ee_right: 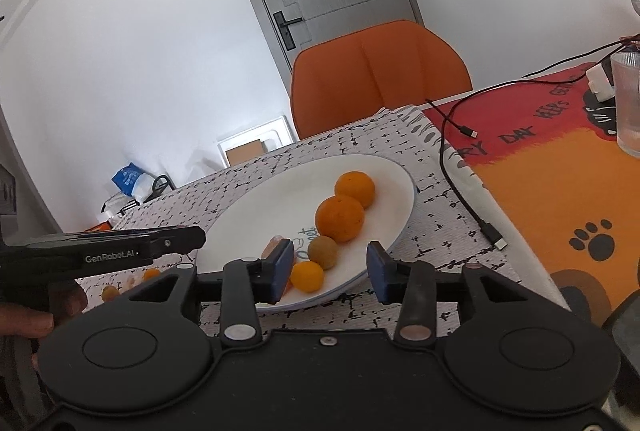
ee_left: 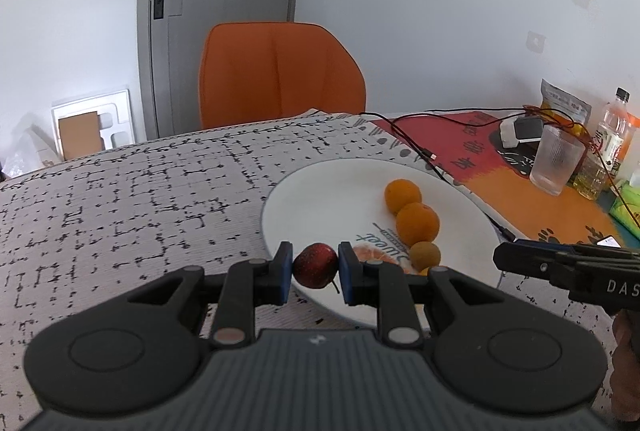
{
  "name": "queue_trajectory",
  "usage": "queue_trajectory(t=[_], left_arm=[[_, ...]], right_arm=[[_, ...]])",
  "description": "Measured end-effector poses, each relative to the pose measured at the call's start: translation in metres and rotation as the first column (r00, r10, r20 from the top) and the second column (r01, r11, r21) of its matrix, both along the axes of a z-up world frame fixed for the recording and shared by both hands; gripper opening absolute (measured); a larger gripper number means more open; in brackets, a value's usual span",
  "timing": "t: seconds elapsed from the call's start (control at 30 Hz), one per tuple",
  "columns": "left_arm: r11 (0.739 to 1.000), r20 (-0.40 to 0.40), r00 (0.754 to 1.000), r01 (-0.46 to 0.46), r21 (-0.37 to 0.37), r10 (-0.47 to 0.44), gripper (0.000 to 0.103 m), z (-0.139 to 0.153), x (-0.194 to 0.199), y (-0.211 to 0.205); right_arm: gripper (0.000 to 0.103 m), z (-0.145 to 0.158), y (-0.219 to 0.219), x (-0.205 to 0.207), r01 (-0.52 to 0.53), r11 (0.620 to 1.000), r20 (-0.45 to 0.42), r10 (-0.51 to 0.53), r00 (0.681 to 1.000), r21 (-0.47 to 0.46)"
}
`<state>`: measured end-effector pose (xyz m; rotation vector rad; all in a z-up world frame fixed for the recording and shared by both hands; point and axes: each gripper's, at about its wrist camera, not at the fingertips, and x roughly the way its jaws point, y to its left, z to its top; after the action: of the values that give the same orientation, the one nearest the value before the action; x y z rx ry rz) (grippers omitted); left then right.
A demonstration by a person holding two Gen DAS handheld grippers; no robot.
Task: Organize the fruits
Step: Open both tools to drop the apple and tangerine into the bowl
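My left gripper (ee_left: 315, 273) is shut on a small red apple (ee_left: 315, 265) and holds it over the near rim of the white plate (ee_left: 320, 199). On the plate lie two oranges (ee_left: 403, 195) (ee_left: 417, 224) and a brownish-green fruit (ee_left: 425, 255). My right gripper (ee_right: 330, 271) is open and empty above the plate's near edge (ee_right: 260, 215); a small orange fruit (ee_right: 306, 276) lies by its left finger, with the brownish fruit (ee_right: 323, 251) and both oranges (ee_right: 340, 218) (ee_right: 355, 190) beyond. The left gripper (ee_right: 192, 237) shows at left in the right wrist view.
A patterned grey cloth (ee_left: 140, 199) covers the table. A cable (ee_right: 464, 187) runs right of the plate. A glass (ee_left: 556, 161), a bottle (ee_left: 612, 131) and a snack bag (ee_left: 564, 105) stand at the right. An orange chair (ee_left: 280, 71) stands behind. Small fruits (ee_right: 151, 274) lie left of the plate.
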<state>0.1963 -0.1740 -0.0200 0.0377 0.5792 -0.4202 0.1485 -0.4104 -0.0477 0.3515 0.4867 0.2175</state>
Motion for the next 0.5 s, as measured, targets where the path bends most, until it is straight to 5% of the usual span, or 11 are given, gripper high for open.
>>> queue_trajectory(t=[0.3,0.5], left_arm=[[1.0,0.007,1.0,-0.025,-0.003,0.025,0.029,0.005,0.0,0.005],[0.996,0.001,0.996,-0.087,-0.002,0.087,0.051,0.004,-0.002,0.026]], right_arm=[[0.042,0.0,-0.002,0.0,0.001,1.0,0.0,-0.001,1.0,0.017],[0.045,0.003,0.002,-0.002,0.009,1.0,0.008,-0.009,1.0,0.007]])
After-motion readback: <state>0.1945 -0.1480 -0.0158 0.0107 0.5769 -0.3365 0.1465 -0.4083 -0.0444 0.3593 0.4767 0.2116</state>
